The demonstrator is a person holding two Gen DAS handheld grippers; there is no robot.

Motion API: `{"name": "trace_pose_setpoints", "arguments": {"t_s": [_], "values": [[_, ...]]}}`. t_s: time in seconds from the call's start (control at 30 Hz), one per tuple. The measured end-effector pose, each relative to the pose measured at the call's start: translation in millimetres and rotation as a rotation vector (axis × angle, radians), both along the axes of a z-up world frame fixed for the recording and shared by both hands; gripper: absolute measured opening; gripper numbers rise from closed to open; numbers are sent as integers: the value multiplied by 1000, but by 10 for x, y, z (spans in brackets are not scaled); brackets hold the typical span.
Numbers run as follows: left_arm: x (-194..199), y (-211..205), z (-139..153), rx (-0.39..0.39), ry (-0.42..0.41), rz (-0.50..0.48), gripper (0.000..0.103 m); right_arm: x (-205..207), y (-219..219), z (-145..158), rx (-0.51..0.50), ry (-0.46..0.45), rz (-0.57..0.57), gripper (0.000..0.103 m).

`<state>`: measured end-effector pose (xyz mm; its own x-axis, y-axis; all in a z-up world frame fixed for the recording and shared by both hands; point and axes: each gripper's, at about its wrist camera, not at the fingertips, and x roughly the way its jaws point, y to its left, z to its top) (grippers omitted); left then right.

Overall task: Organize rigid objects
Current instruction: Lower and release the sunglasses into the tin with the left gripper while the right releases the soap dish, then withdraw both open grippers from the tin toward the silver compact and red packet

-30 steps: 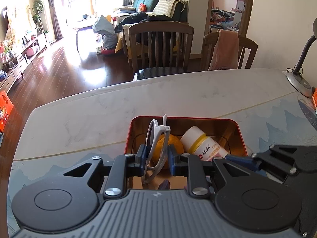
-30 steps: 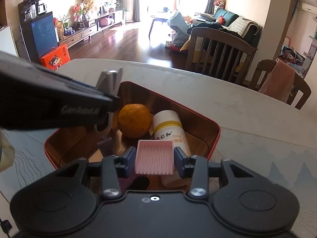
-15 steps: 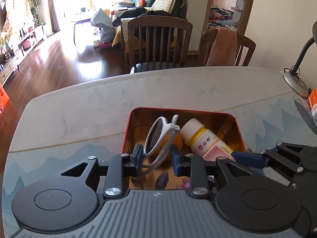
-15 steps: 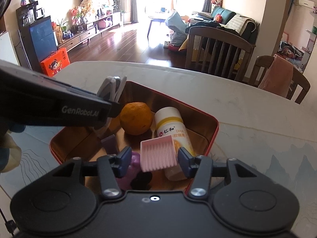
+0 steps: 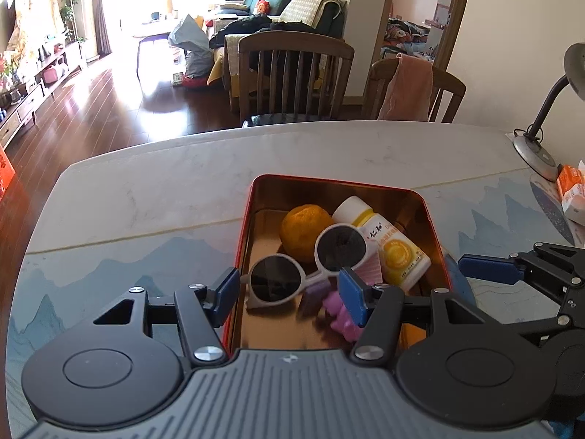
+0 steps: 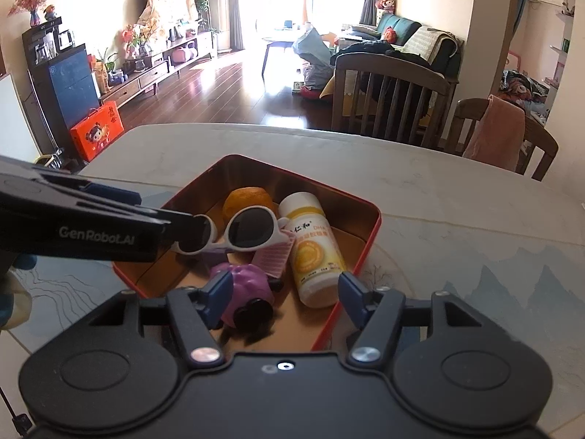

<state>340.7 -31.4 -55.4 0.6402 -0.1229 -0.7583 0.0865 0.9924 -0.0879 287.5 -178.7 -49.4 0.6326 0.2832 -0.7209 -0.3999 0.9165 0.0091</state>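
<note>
Fingers of the left gripper [image 5: 289, 289] stand apart with nothing clamped; its jaws have just been opening, and the sunglasses [image 5: 310, 263] lie loose below and beyond the pads, inside the red tin [image 5: 244, 226]. Fingers of the right gripper [image 6: 285, 292] are likewise apart, jaws just opened, and the pink comb [image 6: 272, 258] rests free in the tin against the sunglasses and the bottle [image 6: 312, 248].

Progress, as judged from the contents: the tin holds an orange [image 5: 305, 230] at the far side, the white and yellow bottle lying on its side to the right, the sunglasses draped across the middle, the pink comb beneath them, and a purple toy [image 6: 245, 289] at the near edge, with a small purple block beside it. Both releases look complete — neither gripper touches its item. On the far right of the table [image 5: 164, 190] an orange and white packet [image 5: 570, 186] lies outside the tin; whether it belongs to the task I cannot tell. Otherwise nothing loose shows on the visible tabletop.

Surface: a pale marble-look top with a blue mountain print along the near part, tin set near the front edge. A desk lamp [image 5: 541, 124] stands at the far right.

Room: two wooden chairs [image 5: 292, 80] at the far side, one draped with a pink towel [image 5: 406, 87] — beyond them dark wood flooring, a green sofa and bright windows.
</note>
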Motion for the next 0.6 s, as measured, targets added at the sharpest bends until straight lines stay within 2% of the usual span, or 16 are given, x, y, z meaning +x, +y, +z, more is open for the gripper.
{"name": "trace_pose_setpoints", "arguments": {"t_s": [0.43, 0.53, 0.6], "values": [[-518, 143, 147, -27, -19, 6, 59, -401, -16, 175, 39, -10, 4, 77], [-644, 183, 181, -38, -28, 12, 67, -514, -10, 216, 46, -13, 8, 80], [-727, 199, 202, -44, -36, 8, 68, -589, -12, 229, 49, -13, 6, 83]]}}
